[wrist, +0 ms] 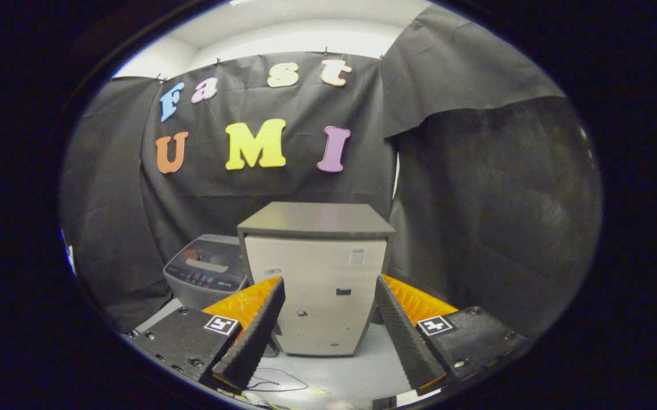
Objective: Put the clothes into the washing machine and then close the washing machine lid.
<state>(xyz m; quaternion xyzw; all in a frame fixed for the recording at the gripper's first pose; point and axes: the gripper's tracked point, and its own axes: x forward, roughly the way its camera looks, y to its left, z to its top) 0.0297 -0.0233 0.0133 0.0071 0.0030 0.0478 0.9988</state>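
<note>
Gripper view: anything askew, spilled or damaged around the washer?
Nothing stands out. The washer stands upright on the table, its lid down, beyond the open gripper. A second, grey appliance sits beside it. No spill or damage shows.

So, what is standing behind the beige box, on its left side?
A grey appliance with a control panel stands behind the beige box, partly hidden by it. The open gripper holds nothing.
</note>
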